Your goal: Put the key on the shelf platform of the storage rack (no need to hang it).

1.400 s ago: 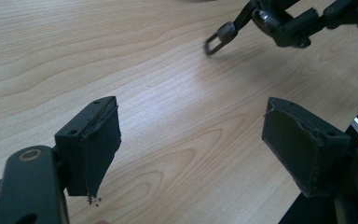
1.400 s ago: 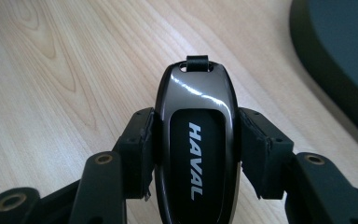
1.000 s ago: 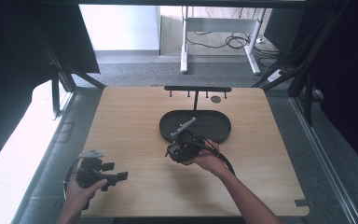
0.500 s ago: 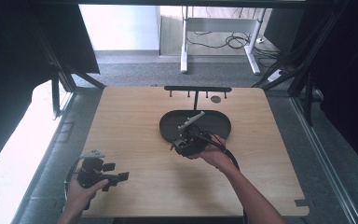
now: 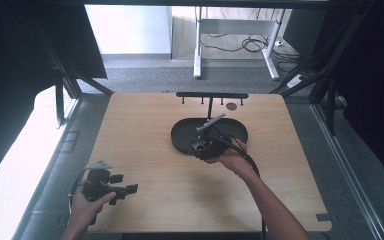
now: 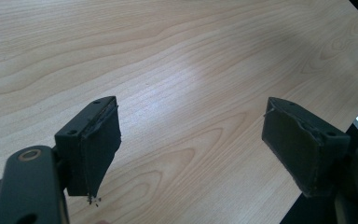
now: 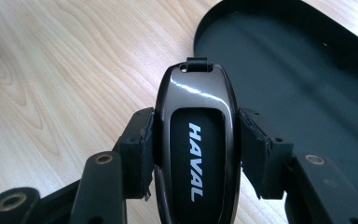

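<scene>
The step in hand looks like carrying a car key fob (image 7: 195, 144) to the black oval tray (image 5: 182, 137) in the middle of the high view, or possibly on to the key rack (image 5: 212, 95) standing behind it at the upper centre. In the right gripper view the right tool (image 7: 196, 140) is clamped on the fob: its two black pads press the glossy dark body from either side, the jaws set only as wide as the fob itself, with the white HAVAL lettering facing up and a small strap loop at the far end pointing toward the top of the frame. The fob hangs above the pale wood of the tabletop (image 5: 145, 125), just beside the near rim of the tray, whose dark floor fills the upper right of that view. In the high view the right tool (image 5: 207, 146) sits at the lower edge of the tray. The next move, as I judge it, calls for easing the fob forward over the rim and lowering it flat before the pads let go, or lifting it so the loop meets a peg. The left tool (image 6: 193, 154) rests idle at the lower left of the high view (image 5: 111, 185), jaws spread wide with nothing between them but bare wood.
</scene>
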Demonstrator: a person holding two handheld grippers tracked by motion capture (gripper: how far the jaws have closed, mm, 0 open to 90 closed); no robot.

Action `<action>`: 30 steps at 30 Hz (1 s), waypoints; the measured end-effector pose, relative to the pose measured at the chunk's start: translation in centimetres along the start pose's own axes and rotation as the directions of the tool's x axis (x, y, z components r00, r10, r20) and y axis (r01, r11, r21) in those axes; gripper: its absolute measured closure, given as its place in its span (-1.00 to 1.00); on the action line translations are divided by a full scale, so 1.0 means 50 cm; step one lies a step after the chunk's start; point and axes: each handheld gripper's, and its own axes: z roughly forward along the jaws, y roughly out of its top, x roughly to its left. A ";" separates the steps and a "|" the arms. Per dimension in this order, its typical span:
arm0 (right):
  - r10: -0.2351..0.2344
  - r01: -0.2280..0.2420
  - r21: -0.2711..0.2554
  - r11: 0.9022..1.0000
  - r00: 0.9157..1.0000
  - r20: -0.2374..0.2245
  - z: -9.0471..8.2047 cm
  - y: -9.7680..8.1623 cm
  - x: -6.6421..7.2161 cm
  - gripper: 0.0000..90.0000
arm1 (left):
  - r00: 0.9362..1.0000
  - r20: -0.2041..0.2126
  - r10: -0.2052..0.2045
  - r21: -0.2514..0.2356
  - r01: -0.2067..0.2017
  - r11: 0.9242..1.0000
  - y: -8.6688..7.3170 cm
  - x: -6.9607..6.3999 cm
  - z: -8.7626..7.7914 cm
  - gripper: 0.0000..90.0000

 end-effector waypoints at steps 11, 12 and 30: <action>0.034 -0.034 -0.005 0.999 0.999 0.023 -0.001 0.009 -0.031 0.11 | 1.000 -0.001 -0.001 -0.001 0.001 1.000 0.000 0.001 -0.001 -0.56; 0.034 -0.034 -0.005 0.999 0.999 0.023 -0.001 0.009 -0.031 0.11 | 1.000 -0.001 -0.002 -0.001 0.002 1.000 0.000 0.001 -0.001 -0.56; 0.076 -0.074 -0.023 0.997 0.995 0.066 -0.009 0.031 -0.077 0.11 | 1.000 -0.001 -0.001 -0.004 0.001 1.000 0.000 0.001 -0.003 -0.56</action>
